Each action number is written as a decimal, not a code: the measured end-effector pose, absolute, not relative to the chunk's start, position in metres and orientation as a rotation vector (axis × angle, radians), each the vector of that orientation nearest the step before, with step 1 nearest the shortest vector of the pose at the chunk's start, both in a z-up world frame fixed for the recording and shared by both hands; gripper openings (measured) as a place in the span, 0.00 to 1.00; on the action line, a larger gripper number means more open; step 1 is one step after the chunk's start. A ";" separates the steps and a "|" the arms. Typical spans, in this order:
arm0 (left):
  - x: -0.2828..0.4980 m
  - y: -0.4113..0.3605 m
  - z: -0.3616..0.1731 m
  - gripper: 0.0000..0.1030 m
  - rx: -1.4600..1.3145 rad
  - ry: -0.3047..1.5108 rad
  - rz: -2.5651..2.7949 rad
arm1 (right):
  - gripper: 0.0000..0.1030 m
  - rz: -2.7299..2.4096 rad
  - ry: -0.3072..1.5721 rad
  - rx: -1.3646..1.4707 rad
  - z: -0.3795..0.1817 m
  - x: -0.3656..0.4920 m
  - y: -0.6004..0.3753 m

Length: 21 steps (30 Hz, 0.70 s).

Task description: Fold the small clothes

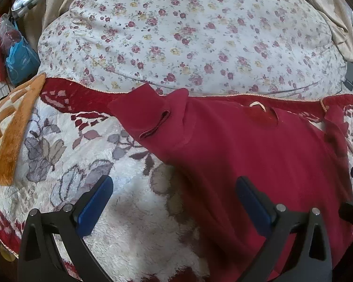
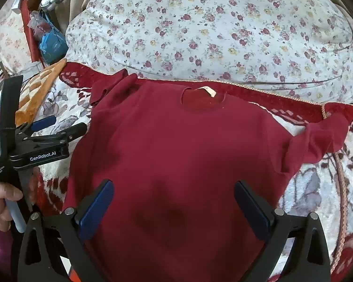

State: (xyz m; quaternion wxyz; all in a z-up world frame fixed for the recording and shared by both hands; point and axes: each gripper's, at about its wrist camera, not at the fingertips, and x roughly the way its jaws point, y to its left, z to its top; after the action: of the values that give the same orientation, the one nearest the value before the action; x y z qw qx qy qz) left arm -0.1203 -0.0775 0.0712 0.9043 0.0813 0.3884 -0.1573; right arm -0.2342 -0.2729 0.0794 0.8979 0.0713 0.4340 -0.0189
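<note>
Red shirt (image 2: pixel 176 152) flat beneath open right gripper (image 2: pixel 174 208)

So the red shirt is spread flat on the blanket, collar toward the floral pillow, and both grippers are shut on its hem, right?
Not quite. The red shirt does lie spread, collar toward the floral pillow, but both wrist views show the left gripper and right gripper open, gripping nothing.

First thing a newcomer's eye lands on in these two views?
The dark red shirt spread flat on the fluffy flowered blanket, collar and white label pointing at the big flowered pillow behind. Next, both open grippers: the right gripper hangs over the shirt's middle, and the left gripper hangs at its left edge, with nothing held.
</note>
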 end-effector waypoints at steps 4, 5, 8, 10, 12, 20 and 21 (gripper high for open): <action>-0.121 -0.077 0.070 1.00 0.176 0.800 -0.329 | 1.00 -0.029 0.904 0.216 0.075 -0.231 -0.279; -0.120 -0.078 0.070 1.00 0.176 0.800 -0.331 | 1.00 -0.021 0.904 0.230 0.074 -0.231 -0.279; -0.120 -0.079 0.071 1.00 0.173 0.799 -0.335 | 1.00 -0.049 0.895 0.201 0.075 -0.229 -0.278; -0.120 -0.080 0.071 1.00 0.171 0.798 -0.337 | 1.00 -0.073 0.892 0.149 0.077 -0.227 -0.275; -0.120 -0.081 0.071 1.00 0.165 0.796 -0.349 | 1.00 -0.105 0.885 0.107 0.079 -0.224 -0.273; -0.121 -0.082 0.070 1.00 0.156 0.798 -0.358 | 1.00 -0.143 0.913 0.129 0.075 -0.215 -0.282; -0.121 -0.082 0.070 1.00 0.154 0.799 -0.361 | 1.00 -0.149 0.916 0.128 0.073 -0.214 -0.282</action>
State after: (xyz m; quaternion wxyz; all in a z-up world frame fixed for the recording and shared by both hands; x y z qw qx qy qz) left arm -0.1205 -0.0819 0.0699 0.9025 0.0745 0.3866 -0.1748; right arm -0.2138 -0.2824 0.0734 0.8923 0.0617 0.4415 -0.0716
